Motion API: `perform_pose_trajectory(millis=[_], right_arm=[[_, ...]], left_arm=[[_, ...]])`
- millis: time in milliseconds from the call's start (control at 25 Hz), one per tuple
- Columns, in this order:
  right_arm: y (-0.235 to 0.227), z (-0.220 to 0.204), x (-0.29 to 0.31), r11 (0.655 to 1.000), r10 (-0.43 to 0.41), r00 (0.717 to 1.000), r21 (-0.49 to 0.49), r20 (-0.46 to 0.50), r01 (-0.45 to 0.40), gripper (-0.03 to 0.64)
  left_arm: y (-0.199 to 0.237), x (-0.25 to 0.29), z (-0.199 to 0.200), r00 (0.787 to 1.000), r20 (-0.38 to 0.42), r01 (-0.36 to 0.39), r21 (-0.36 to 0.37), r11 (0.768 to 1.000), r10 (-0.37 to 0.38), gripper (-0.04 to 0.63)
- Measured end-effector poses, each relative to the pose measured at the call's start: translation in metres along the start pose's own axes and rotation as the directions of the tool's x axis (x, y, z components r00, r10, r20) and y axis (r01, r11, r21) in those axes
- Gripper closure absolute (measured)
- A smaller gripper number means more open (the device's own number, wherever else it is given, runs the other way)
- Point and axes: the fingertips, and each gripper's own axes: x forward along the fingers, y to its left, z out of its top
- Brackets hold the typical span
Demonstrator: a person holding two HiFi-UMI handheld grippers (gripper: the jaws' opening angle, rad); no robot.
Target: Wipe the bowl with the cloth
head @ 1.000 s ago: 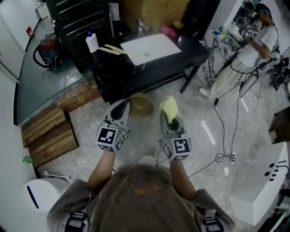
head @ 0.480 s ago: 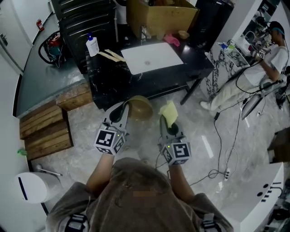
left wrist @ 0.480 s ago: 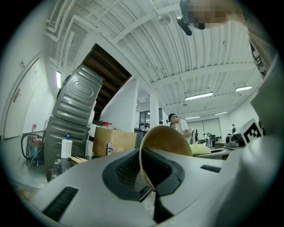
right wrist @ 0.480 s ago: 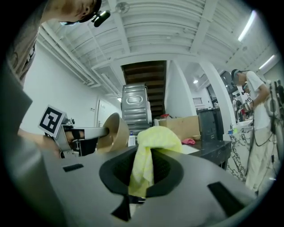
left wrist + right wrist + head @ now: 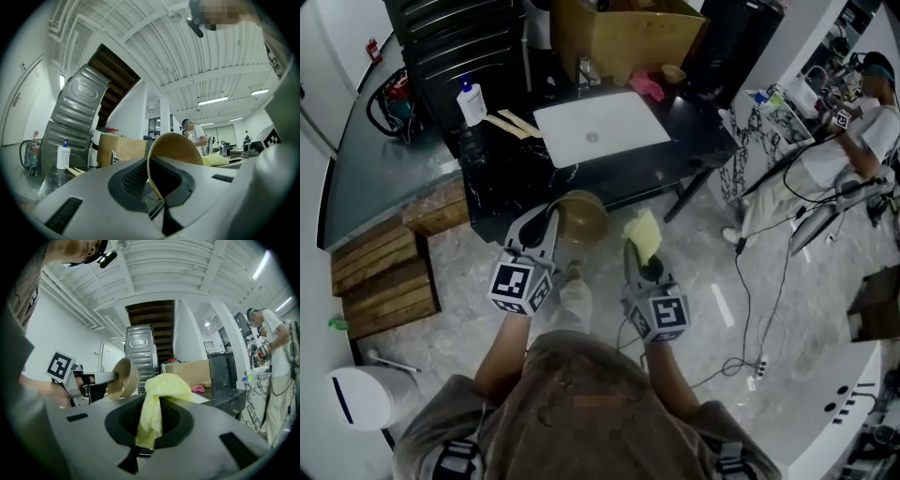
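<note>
Over grey floor, our left gripper clamps the bowl by its rim, steadying it beside the cloth pinched in our right gripper.

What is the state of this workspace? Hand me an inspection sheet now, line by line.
Surface: black table with a white board on it; grey marbled floor below.
Job's things: bowl and yellow cloth held up, apart.
Clutter: pump bottle, wooden sticks, pink item on the table; cardboard box at its far side.
Grippers: left gripper shut on the bowl's rim; right gripper shut on the cloth.
Cables: loose cables trail over the floor at the right.
Surroundings: wooden pallets left, a person standing right.
</note>
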Motion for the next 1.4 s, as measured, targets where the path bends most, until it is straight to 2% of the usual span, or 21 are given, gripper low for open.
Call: perform_pose_trajectory(millis=[320, 880, 1400], right_arm=[[-0.051, -0.003, 0.048, 1.0, -0.006, 0.999, 0.017, -0.039, 0.007, 0.595], [-0.136, 0.014, 0.188, 0.999, 0.032, 0.997, 0.036, -0.068, -0.03, 0.595], [-0.181, 0.023, 0.3, 0.997, 0.073, 0.994, 0.045, -0.081, -0.07, 0.595]], left_arm=[[0.018, 0.078, -0.009, 1.0, -0.003, 0.011, -0.002, 1.0, -0.011, 0.574], [0.086, 0.228, -0.009, 0.999, -0.04, 0.026, 0.011, 1.0, -0.026, 0.575], [0.156, 0.321, -0.016, 0.997, -0.079, 0.023, 0.003, 1.0, -0.022, 0.574]])
